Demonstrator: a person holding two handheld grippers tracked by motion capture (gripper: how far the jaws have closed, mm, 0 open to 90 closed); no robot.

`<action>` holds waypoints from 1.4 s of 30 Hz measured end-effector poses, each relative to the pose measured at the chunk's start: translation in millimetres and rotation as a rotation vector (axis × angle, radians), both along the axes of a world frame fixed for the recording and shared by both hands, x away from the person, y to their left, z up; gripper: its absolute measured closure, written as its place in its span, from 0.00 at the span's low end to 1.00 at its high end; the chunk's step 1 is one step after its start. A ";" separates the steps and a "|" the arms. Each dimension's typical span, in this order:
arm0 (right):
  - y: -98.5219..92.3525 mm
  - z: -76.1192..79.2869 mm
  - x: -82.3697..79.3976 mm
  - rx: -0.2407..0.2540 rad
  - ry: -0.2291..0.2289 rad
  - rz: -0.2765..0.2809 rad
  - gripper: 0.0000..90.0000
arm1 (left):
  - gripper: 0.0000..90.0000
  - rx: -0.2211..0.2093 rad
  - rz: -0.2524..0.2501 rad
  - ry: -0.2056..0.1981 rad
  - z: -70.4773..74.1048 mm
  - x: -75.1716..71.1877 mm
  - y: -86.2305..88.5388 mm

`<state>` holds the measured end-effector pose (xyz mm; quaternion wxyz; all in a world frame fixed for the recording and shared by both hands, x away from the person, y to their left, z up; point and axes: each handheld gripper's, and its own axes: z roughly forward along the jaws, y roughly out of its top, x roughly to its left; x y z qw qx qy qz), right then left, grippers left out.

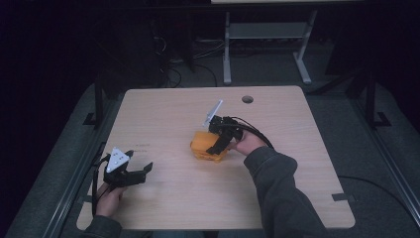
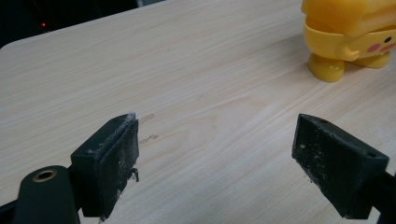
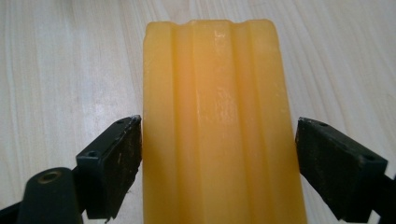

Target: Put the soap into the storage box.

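Note:
A yellow plastic toy (image 1: 203,145) sits a little right of the table's middle. In the left gripper view the yellow toy (image 2: 348,39) shows stubby feet and pink cheek spots at the top right. My right gripper (image 1: 218,141) reaches down over it from the right. In the right gripper view the toy's ridged top (image 3: 215,116) lies between the jaws of my right gripper (image 3: 219,135), which stands open; the left jaw is almost touching and a slim gap remains at the right one. My left gripper (image 1: 139,161) hovers open near the table's front left, and nothing lies within my left gripper (image 2: 217,135).
The pale wooden table (image 1: 163,114) has a round cable hole (image 1: 247,99) near its far edge. Bare tabletop lies between the two grippers. Beyond the table stand a grey desk frame (image 1: 267,34) and loose cables (image 1: 173,69) on a dark floor.

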<state>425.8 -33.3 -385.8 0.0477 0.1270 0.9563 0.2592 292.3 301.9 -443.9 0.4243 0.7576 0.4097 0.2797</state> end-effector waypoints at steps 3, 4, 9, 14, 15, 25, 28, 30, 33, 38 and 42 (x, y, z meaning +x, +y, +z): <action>-6.5 3.6 -2.3 0.012 -0.018 -0.010 0.17 | 0.16 0.011 -0.005 -0.001 -0.1 0.0 -0.1; -9.1 4.8 -3.0 0.024 -0.017 -0.009 0.17 | 0.16 0.011 -0.005 -0.001 -0.1 -0.1 -0.3; -21.2 11.0 -8.2 0.040 -0.031 -0.024 0.17 | 0.16 0.009 -0.005 0.000 -0.5 -0.1 -1.0; -32.6 14.2 -12.6 0.059 -0.045 -0.042 0.17 | 0.16 0.009 -0.001 0.002 -0.6 -0.1 -0.3; -34.3 14.3 -13.5 0.055 -0.045 -0.045 0.17 | 0.16 0.009 0.001 0.001 -0.6 -0.1 0.4; -58.6 18.2 -21.6 0.095 -0.045 -0.091 0.17 | 0.16 0.010 0.000 0.000 -0.5 -0.5 0.1; -64.3 17.0 -23.8 0.091 -0.047 -0.101 0.17 | 0.16 0.010 0.001 0.002 -0.6 -0.5 -0.1; -68.0 15.7 -24.6 0.090 -0.048 -0.104 0.17 | 0.16 0.009 0.001 0.001 -0.7 -0.6 -0.4; -73.1 14.5 -26.0 0.085 -0.043 -0.113 0.17 | 0.16 0.009 0.000 0.001 -1.0 -0.6 -0.7; -82.2 15.2 -31.4 0.109 -0.043 -0.132 0.17 | 0.16 0.014 -0.004 0.002 -1.2 -0.6 -1.6; -88.1 13.9 -33.8 0.104 -0.048 -0.139 0.18 | 0.16 0.014 -0.004 0.002 -1.3 -0.6 -1.6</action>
